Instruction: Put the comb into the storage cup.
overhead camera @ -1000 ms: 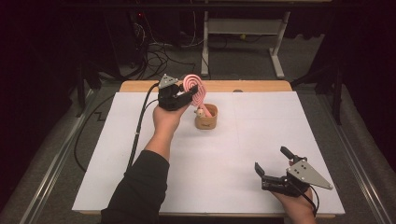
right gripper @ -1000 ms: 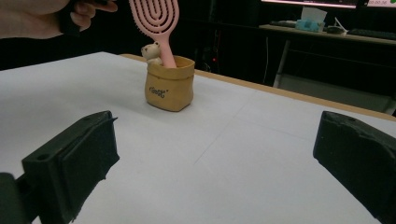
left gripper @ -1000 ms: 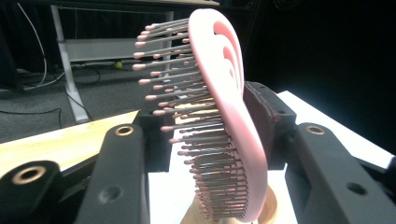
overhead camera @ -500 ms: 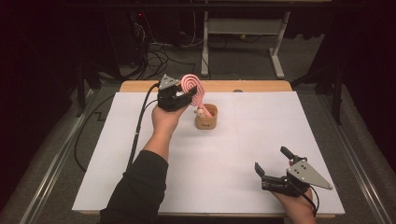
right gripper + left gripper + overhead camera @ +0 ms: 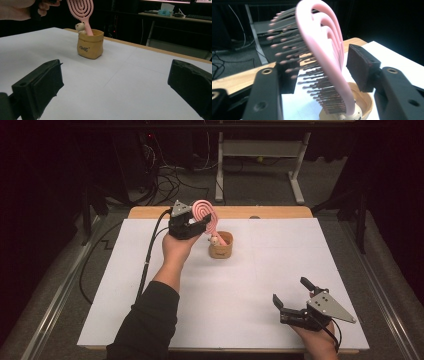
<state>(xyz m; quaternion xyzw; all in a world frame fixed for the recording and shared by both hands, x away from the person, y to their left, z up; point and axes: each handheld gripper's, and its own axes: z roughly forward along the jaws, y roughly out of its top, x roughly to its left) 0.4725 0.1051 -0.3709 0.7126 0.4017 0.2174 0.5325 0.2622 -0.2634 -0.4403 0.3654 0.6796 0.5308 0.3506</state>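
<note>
Dark room; a table covered with a white sheet (image 5: pixel 235 285), a wooden edge showing along its far side.

High view: a tan pot (image 5: pixel 221 245) is sitting on the sheet toward the far side, the landmark here. A pink hairbrush (image 5: pixel 206 214) is standing in the pot, handle down, head leaning up and to the left of it. The left gripper (image 5: pixel 197 222) is hovering just left of the pot at the brush head, a hand and dark sleeve trailing back toward the near edge. The right gripper (image 5: pixel 292 297) is resting well apart from the pot, at the near right corner, jaws spread, nothing between them.

Left gripper view: the brush head (image 5: pixel 322 60) is standing between the two jaws, bristles pointing at the left pad (image 5: pixel 287 77). The right pad (image 5: pixel 362 67) is standing clear of the brush's back; the jaws have just been opening, and the brush is no longer being pinched. The pot's rim (image 5: pixel 364 100) is showing below.

Right gripper view: both jaws are standing wide and empty in the foreground. The pot (image 5: pixel 90 45) is sitting beyond them, the brush (image 5: pixel 82 12) rising from it beside a small bear figure (image 5: pixel 80 27).
</note>
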